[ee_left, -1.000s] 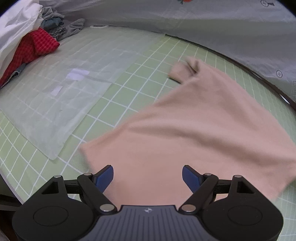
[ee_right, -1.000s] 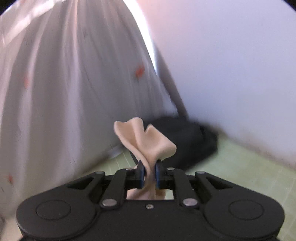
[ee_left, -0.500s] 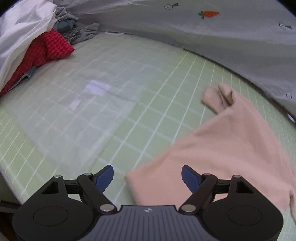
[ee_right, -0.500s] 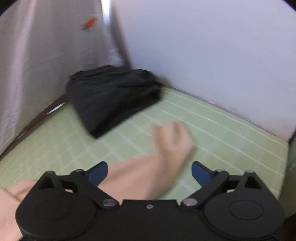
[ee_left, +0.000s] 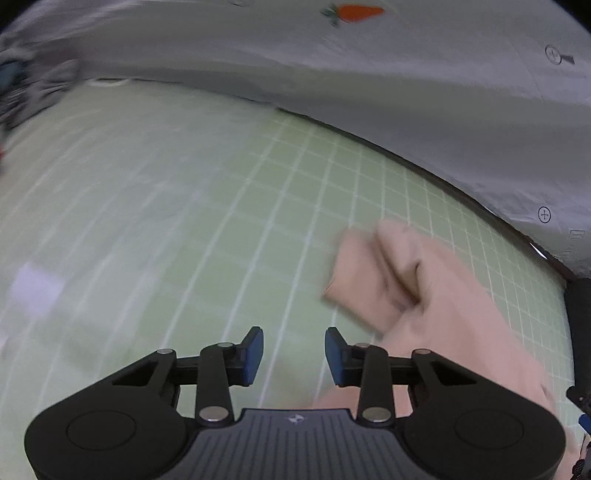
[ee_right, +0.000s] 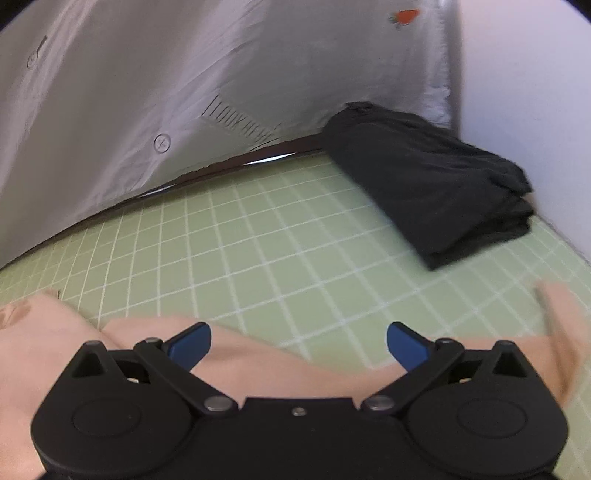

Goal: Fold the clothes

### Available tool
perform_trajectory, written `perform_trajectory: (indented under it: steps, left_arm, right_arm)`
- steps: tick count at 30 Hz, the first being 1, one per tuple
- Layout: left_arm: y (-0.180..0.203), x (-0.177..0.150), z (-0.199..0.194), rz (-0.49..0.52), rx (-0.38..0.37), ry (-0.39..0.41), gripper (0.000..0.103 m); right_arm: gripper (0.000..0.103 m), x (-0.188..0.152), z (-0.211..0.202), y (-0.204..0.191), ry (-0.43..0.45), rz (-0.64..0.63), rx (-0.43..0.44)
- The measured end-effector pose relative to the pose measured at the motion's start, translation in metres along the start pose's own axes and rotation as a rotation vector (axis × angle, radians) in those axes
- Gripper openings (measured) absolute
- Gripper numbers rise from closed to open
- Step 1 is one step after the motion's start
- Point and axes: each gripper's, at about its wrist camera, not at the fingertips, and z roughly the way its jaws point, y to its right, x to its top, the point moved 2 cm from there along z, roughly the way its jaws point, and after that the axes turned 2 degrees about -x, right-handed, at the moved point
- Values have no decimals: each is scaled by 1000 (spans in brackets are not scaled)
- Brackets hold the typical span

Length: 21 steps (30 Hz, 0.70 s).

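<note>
Lying spread on the green gridded mat [ee_left: 207, 206] that covers the counter is a peach garment [ee_left: 436, 295], pretty blurred in both views. In the left wrist view it is seen at the right, with a folded-over sleeve end pointing far-left. The left gripper [ee_left: 294, 356] is held over bare mat just left of the cloth; its blue-padded fingers [ee_left: 254, 354] have just been closing and now stand fairly narrow, with nothing gripped between them.

In the right wrist view the right gripper [ee_right: 298, 345] is seen with its fingers [ee_right: 190, 345] spread wide, having just been opening. The peach cloth [ee_right: 258, 365] is stretched along the near edge under them, but it isn't pinched by either pad. A folded black garment [ee_right: 436, 181] is parked at the far right of the mat, against the white wall [ee_right: 524, 74]. A pale printed sheet [ee_right: 184, 85] with a small carrot motif [ee_right: 404, 16] is hung along the far side.
</note>
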Motion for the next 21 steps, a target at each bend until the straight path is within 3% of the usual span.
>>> perform_trajectory:
  steps: [3,9,10,11,12,17,21]
  left_arm:
    - [14,15,25,64,-52,-15,40]
    - [36,24,58,181,-49,-25,38]
    - [39,23,60,203,-53,-26,29]
    - [41,23,61,223,-58,-28,6]
    - [39,21,60,220,-67,-27,6]
    - [15,21,36,155,-99,31,6]
    - [-30,24,-16,184,23,145,6]
  right_arm:
    - [103,-1,10,-16,-27,-48,-18]
    - [103,-10,15,-28,-65,-94,-74]
    - [103,-12,13,-28,-70,-97,-82]
    - [103,-14,12,-29,-73,-104,-89]
    - [103,-16,10,-30,-78,-117,-95]
    - [103,-26,1,-37,-86,-172,-112]
    - [103,-37,-3,-42,-94,-206,-128]
